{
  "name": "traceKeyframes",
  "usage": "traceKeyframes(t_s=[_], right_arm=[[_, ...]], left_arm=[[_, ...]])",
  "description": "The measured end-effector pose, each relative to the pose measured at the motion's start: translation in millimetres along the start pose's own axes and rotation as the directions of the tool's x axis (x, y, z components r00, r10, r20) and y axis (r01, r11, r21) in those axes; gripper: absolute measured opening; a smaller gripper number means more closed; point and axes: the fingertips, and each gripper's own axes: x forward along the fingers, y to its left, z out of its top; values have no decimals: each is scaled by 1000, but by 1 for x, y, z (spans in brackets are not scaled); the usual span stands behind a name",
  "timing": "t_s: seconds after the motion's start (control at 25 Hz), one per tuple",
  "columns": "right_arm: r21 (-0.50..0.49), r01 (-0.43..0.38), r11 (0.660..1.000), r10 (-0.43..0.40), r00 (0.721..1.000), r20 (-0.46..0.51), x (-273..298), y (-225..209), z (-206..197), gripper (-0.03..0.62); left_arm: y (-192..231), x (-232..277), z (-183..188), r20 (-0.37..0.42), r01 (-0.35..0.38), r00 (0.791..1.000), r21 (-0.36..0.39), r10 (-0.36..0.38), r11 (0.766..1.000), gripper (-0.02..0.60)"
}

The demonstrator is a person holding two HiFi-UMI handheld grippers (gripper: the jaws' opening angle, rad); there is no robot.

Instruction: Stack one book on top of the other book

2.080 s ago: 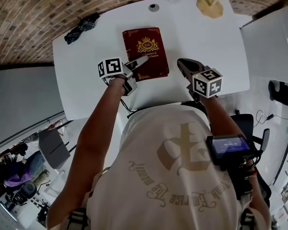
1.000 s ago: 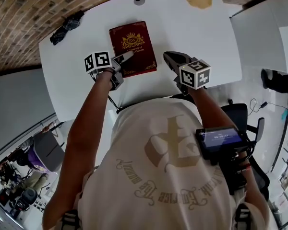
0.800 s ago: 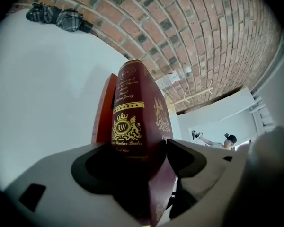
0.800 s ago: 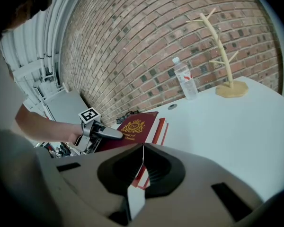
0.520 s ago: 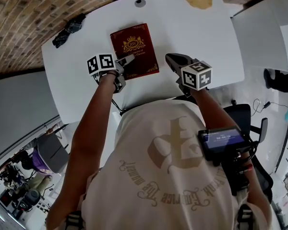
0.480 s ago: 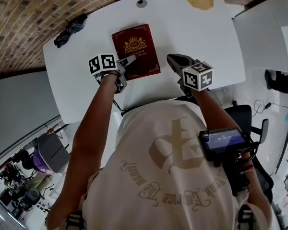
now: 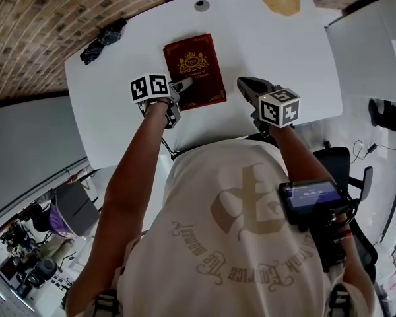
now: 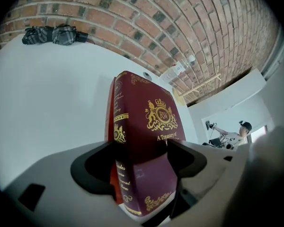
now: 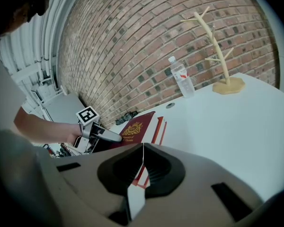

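Maroon top book (image 7: 197, 68): near corner btwn left gripper (image 7: 178, 99) jaws, open, just been opening; right gripper (image 7: 245, 84) closed beside.

Red brick wall (image 9: 132, 41), white table (image 7: 277, 51) set against it, perhaps a black office chair (image 7: 348, 170) nearby

1. My right gripper (image 9: 143, 148) had its jaws pressed together with nothing between them.
2. At twelve o'clock beyond it, the maroon book (image 9: 137, 126) lay on the lower book (image 9: 160, 126) on the white table (image 9: 227, 126).
3. At ten o'clock, the left gripper (image 9: 112, 137) had just been opening, one finger over the maroon cover's near edge.
4. At one o'clock stood a water bottle (image 9: 181, 77) and a wooden branch stand (image 9: 217, 46).
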Motion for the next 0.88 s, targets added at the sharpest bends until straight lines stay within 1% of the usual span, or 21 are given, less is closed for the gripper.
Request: traceKeyframes(t_s=[0.24,0.4,0.56,0.8,0.84,0.88], right_arm=[[0,5,1000,-5,1000,6,2,1,1,21],[3,9,1000,-9,1000,-1,-3,1,-5,21],[-14,14,1000,-14,1000,3,-6,3,-2,21],[-45,13,999,-13,1000,15,-9,10,2,21],[-56,11,998,-10,1000,20,-9,13,5,21],[-64,9,998,-8,1000,25,-9,15,8,21]], left_arm=[[2,0,4,9,-14,1000,34,14,999,356],[2,1,2,30,-28,999,22,27,999,356],[-4,-6,9,99,-28,995,33,25,999,354],[-14,-29,11,179,11,984,62,-22,998,353],[-16,-34,11,195,22,980,69,-35,997,338],[-19,-39,12,212,34,976,77,-50,996,299]])
